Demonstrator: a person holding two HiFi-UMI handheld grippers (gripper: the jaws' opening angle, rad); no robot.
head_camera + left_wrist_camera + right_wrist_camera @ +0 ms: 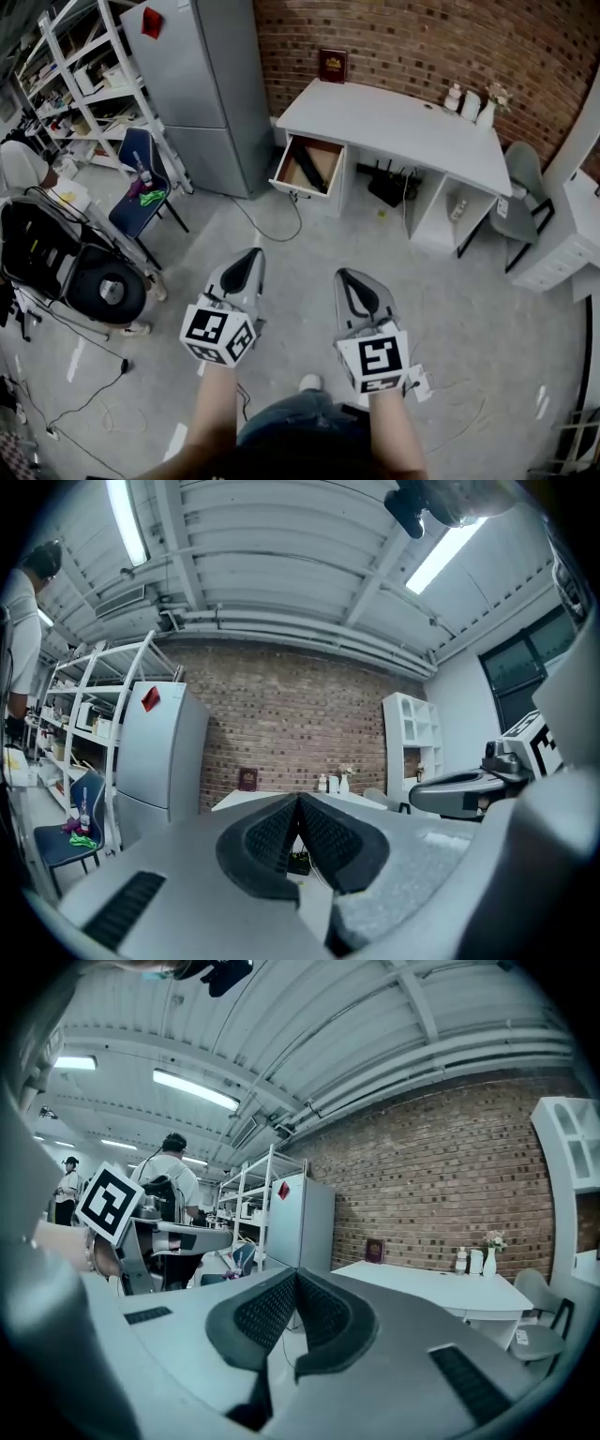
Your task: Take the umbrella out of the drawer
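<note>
No words could be read. Black-and-white square marks were seen on the cubes of the left gripper [250,258] and the right gripper [346,277]. A red sticker [152,22] was stuck on the grey fridge [202,84]. The gold print on the dark red book [332,66] was too small to read. Both pairs of jaws were pressed together with nothing between them.

The open drawer [284,169] of the white desk [394,122] was shown only in the head view, at 12 o'clock from the grippers and well apart from them. A dark long thing, likely the umbrella [315,169], lay inside, pointing from 11 to 5 o'clock. The ceiling lights [127,522] were shown only in the gripper views.
</note>
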